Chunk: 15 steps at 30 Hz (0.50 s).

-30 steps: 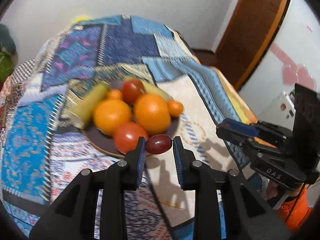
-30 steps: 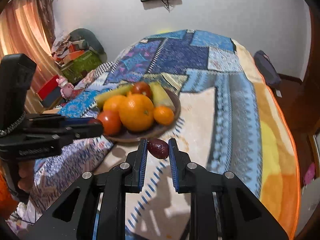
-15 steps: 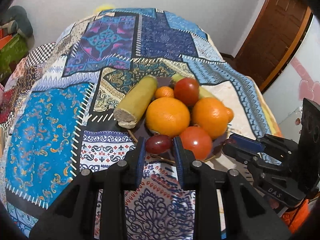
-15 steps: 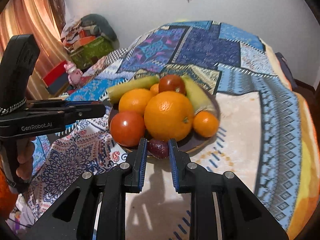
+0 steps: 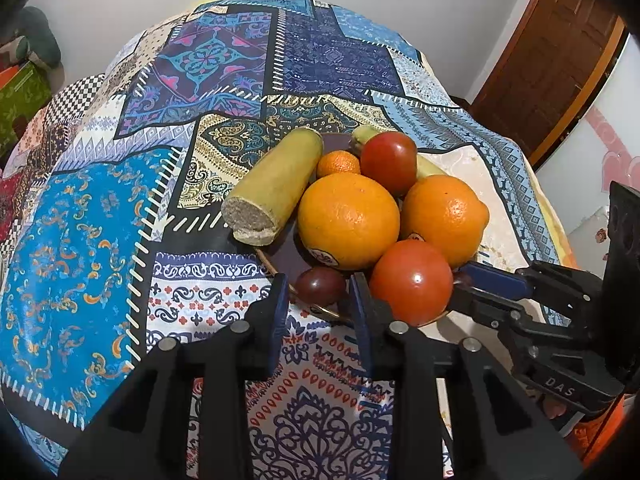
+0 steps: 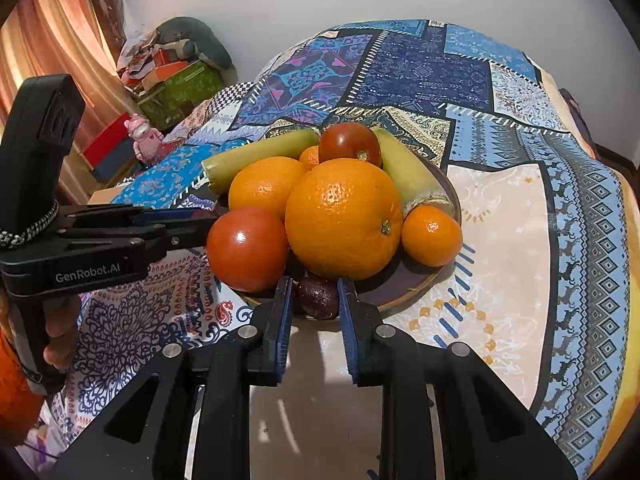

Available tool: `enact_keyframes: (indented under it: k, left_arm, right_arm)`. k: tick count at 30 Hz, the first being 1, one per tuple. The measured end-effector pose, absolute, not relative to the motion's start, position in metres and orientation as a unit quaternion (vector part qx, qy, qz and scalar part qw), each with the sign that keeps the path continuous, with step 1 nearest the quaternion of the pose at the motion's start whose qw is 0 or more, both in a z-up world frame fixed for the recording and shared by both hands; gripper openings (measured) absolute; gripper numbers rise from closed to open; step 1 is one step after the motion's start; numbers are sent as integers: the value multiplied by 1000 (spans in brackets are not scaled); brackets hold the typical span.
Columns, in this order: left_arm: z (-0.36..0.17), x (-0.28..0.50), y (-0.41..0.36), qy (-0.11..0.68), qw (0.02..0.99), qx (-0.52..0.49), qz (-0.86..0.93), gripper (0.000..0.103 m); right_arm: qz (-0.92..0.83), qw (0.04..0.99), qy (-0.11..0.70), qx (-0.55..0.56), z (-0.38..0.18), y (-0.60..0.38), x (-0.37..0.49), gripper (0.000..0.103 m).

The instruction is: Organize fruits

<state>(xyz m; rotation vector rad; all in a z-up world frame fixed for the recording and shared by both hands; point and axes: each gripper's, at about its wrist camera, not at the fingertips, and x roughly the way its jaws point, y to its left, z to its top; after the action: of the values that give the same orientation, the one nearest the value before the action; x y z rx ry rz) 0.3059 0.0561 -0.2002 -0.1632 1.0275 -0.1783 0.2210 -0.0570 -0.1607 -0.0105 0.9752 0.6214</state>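
A dark brown plate (image 5: 286, 254) (image 6: 404, 284) holds two oranges (image 5: 348, 220) (image 6: 343, 218), two tomatoes (image 5: 412, 282) (image 6: 248, 248), small mandarins (image 6: 432, 236) and two yellow-green gourds (image 5: 276, 188) (image 6: 404, 172). My left gripper (image 5: 320, 292) is shut on a dark red plum (image 5: 320, 286) at the plate's near rim. My right gripper (image 6: 314, 294) is shut on a dark purple plum (image 6: 316, 294) at the plate's rim below the big orange. Each gripper shows in the other's view, the right one (image 5: 496, 284) and the left one (image 6: 176, 226).
The table is covered by a patchwork cloth (image 5: 100, 220) (image 6: 540, 220). A brown door (image 5: 560, 48) stands at the right. Boxes, a pink toy (image 6: 140, 136) and an orange curtain (image 6: 48, 48) stand beyond the table's left side.
Both grippers have moved in to the plate with their plums, and the plums now sit at the plate's rim. The fruit pile looks larger and closer in both views.
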Motion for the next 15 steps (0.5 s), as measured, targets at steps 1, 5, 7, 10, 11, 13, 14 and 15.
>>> enact_keyframes:
  k: [1, 5, 7, 10, 11, 13, 14, 15]
  left_arm:
    - [-200, 306, 57, 489, 865, -79, -85, 39]
    - [-192, 301, 59, 479, 870, -82, -82, 44]
    - [-185, 297, 60, 471, 874, -83, -79, 44]
    - [-163, 283, 62, 448, 888, -82, -72, 44]
    - [-155, 278, 62, 438, 892, -82, -70, 44]
    - [-131, 263, 62, 408, 908, -78, -59, 44]
    - [-118, 254, 61, 390, 916, -76, -53, 44]
    - [-107, 246, 60, 374, 923, -73, -47, 44]
  right_arm:
    - [292, 838, 460, -6, -161, -57, 221, 30]
    - [288, 840, 459, -7, -158, -59, 220, 37]
    - [285, 842, 457, -6, -154, -62, 218, 37]
    - [280, 852, 443, -2, -138, -69, 212, 37]
    - [279, 856, 436, 1, -130, -71, 209, 37]
    - [274, 867, 416, 8, -108, -80, 201, 37]
    - [272, 871, 409, 9, -101, -82, 198, 37]
    - [269, 878, 395, 12, -88, -87, 192, 37]
